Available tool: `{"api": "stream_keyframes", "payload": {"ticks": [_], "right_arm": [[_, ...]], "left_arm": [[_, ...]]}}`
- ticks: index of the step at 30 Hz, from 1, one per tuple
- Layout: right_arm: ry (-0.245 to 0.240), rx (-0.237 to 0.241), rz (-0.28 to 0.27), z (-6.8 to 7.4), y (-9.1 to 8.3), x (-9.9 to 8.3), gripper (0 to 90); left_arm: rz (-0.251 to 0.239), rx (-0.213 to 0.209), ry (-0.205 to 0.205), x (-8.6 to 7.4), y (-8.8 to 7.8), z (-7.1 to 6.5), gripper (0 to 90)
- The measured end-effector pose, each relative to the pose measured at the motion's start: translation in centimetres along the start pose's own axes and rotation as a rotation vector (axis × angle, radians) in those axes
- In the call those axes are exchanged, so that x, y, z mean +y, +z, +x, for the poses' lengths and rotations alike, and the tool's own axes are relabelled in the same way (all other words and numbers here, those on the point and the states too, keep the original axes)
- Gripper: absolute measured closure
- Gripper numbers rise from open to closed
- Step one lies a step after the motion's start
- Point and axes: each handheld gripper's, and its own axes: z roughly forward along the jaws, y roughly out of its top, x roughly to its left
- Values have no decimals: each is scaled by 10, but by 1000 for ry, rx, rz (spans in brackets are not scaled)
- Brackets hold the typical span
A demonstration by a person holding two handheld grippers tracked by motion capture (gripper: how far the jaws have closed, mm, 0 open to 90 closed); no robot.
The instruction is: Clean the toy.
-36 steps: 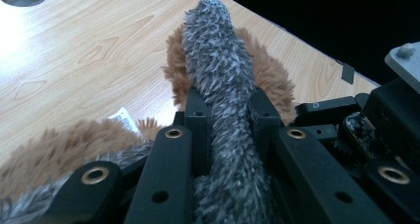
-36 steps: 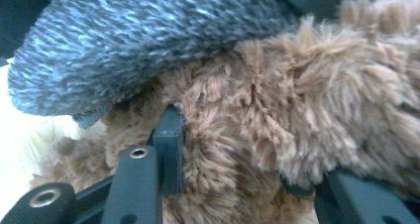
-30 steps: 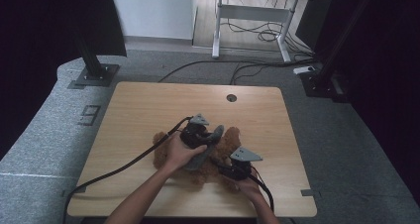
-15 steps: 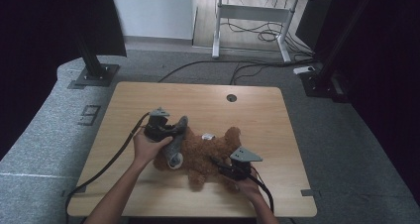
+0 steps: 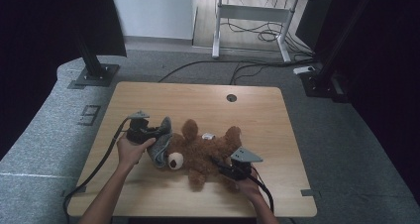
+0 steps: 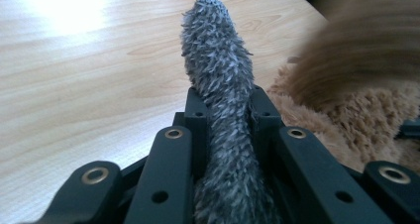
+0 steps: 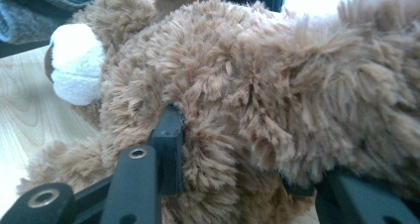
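Grey fuzzy cloth (image 6: 223, 115) (clamped in our left gripper (image 5: 148, 133)) is off the teddy bear (image 5: 200, 152), pinned by our right gripper (image 5: 229, 169); next, lay it down left.

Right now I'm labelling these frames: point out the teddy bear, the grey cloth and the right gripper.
teddy bear (image 5: 200, 152), high view, on its belly.
grey cloth (image 6: 218, 85), left gripper view, on the strip above the jaws.
right gripper (image 5: 221, 165), high view, between its fingertips at the bear's side.

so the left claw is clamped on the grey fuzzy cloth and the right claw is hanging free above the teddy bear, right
Not quite. The left claw is clamped on the grey fuzzy cloth, but the right claw is gripping the teddy bear's fur, not hanging free above it. The right gripper view shows its jaws sunk in the plush.
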Motion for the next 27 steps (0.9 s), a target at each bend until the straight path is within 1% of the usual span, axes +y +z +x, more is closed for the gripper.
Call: {"api": "stream_keyframes", "payload": {"ticks": [3, 6, 9, 10, 12, 14, 15, 17, 18, 19, 20, 21, 22, 23, 25, 27], "right_arm": [[0, 1, -1, -1, 0, 0, 514], [3, 10, 2, -1, -2, 2, 422], [27, 6, 6, -2, -4, 4, 371], [36, 8, 9, -2, -4, 4, 351], [67, 21, 23, -4, -4, 5, 309], [71, 31, 44, -4, -4, 6, 274], [73, 46, 57, -5, -5, 7, 263], [78, 70, 98, -5, -4, 5, 218], [61, 65, 128, -4, -2, 4, 198], [38, 50, 163, -2, 1, 2, 192], [21, 32, 183, 0, 4, 0, 207], [13, 12, 184, 1, 7, -2, 256], [15, 2, 180, 1, 8, -1, 296], [8, -13, 172, 1, 10, -1, 357], [-14, -41, 157, 1, 14, 0, 446], [-20, -72, 140, 0, 19, 2, 494]], "left_arm": [[-4, -8, 6, -5, 2, -3, 757], [-11, -8, 20, -9, 4, -7, 759], [-16, -5, 34, -10, 3, -10, 760], [-16, -3, 41, -11, 2, -11, 760], [-21, 4, 51, -13, 2, -12, 760], [-29, 6, 51, -15, 2, -12, 760], [-30, 7, 52, -15, 2, -11, 760], [-33, 8, 47, -15, 2, -11, 760], [-33, 11, 46, -15, 3, -11, 760], [-32, 13, 46, -15, 3, -10, 760], [-31, 17, 45, -14, 4, -10, 760], [-31, 22, 45, -14, 4, -10, 760], [-38, 27, 40, -13, 5, -10, 760], [-40, 26, 35, -13, 6, -9, 760], [-37, 34, 34, -10, 10, -9, 760], [-32, 35, 31, -5, 14, -8, 760]]}}
